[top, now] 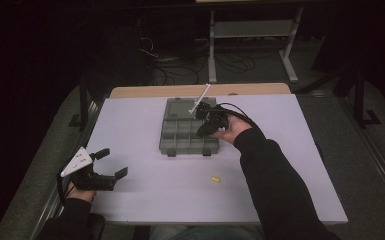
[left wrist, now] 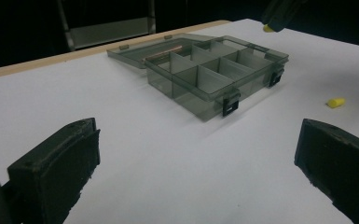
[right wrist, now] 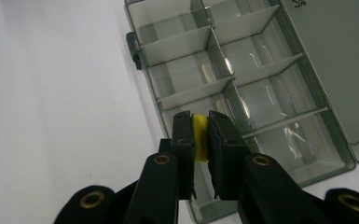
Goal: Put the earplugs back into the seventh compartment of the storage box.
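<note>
- White table [top: 145,200] — the compartment box [top: 189,131] sits mid-table, lid open flat behind it.
- Right gripper [right wrist: 200,135] over the box's near compartments, clamped on a yellow earplug [right wrist: 200,140] (looks like foam).
- Left gripper [top: 111,164] idle well left of the box, jaws spread, empty.
- Second earplug [top: 214,178] lies loose in front of the box.
- Step: carry-to-box — next, lower into one compartment and release.

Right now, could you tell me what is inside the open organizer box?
The organizer box has clear dividers, and the compartments in sight look empty. A copper-coloured rod lies by its lid hinge. The right gripper, shut on a yellow piece, covers part of one compartment.
</note>
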`<state>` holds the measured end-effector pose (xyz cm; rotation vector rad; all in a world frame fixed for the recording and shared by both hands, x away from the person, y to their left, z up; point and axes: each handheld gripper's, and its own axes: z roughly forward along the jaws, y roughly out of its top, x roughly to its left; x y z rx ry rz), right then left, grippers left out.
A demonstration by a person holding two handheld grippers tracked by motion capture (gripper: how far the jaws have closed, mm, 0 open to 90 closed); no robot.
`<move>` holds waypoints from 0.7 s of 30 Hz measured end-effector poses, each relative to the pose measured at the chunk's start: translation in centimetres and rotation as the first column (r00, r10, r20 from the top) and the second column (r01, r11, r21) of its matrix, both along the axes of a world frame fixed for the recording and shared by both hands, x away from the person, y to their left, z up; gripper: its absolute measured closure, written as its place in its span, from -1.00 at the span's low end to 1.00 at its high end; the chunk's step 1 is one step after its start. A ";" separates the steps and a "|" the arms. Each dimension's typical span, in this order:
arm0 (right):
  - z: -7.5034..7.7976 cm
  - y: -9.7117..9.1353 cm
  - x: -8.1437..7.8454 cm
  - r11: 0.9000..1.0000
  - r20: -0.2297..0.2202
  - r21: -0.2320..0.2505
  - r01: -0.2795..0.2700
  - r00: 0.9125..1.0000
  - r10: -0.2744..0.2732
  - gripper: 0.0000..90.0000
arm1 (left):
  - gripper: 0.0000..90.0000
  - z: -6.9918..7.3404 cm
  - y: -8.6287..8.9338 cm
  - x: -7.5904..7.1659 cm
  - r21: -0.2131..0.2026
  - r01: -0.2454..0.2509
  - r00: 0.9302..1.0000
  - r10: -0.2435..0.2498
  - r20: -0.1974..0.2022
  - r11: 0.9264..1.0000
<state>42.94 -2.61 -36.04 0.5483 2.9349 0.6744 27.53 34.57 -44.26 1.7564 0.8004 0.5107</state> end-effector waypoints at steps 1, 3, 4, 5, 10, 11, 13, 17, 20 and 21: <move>0.0 0.0 0.0 1.000 0.000 0.000 0.000 1.000 0.000 0.78 | -1.00 0.0 0.0 0.0 0.001 0.000 1.000 0.000 0.000 1.000; -0.7 0.5 0.5 1.000 -0.008 0.001 0.001 1.000 -0.001 0.78 | -1.00 0.0 0.0 0.0 -0.001 0.000 1.000 0.000 0.000 1.000; -0.9 0.6 0.7 1.000 -0.011 -0.002 -0.002 1.000 0.002 0.78 | -1.00 0.0 0.0 0.0 -0.001 0.000 1.000 0.000 0.000 1.000; -1.1 0.7 0.8 1.000 -0.011 -0.004 -0.003 1.000 0.003 0.78 | -1.00 0.0 0.0 0.0 -0.001 0.001 1.000 -0.001 0.000 1.000; -1.9 1.1 1.6 1.000 -0.023 0.000 -0.002 1.000 0.002 0.78 | -1.00 0.0 0.0 0.0 -0.001 0.003 1.000 -0.003 -0.001 1.000; -1.9 1.1 1.6 1.000 -0.023 0.000 -0.002 1.000 0.002 0.78 | -1.00 0.0 0.0 0.0 -0.001 0.003 1.000 -0.003 0.000 1.000; -2.4 1.1 1.8 1.000 -0.030 -0.007 0.001 1.000 -0.002 0.77 | -1.00 0.0 0.0 0.0 -0.001 0.003 1.000 -0.003 -0.001 1.000; -2.9 1.3 1.9 1.000 -0.047 -0.001 -0.008 0.999 0.008 0.77 | -1.00 0.0 0.0 0.0 0.001 0.004 1.000 -0.004 0.000 1.000; -3.1 1.5 1.9 1.000 -0.045 -0.010 -0.015 0.999 0.014 0.77 | -1.00 0.0 0.0 0.0 0.002 0.004 1.000 -0.004 0.000 1.000; -3.3 1.7 1.9 1.000 -0.041 -0.020 -0.017 0.999 0.016 0.76 | -1.00 0.0 0.0 0.0 0.001 0.004 1.000 -0.004 0.000 1.000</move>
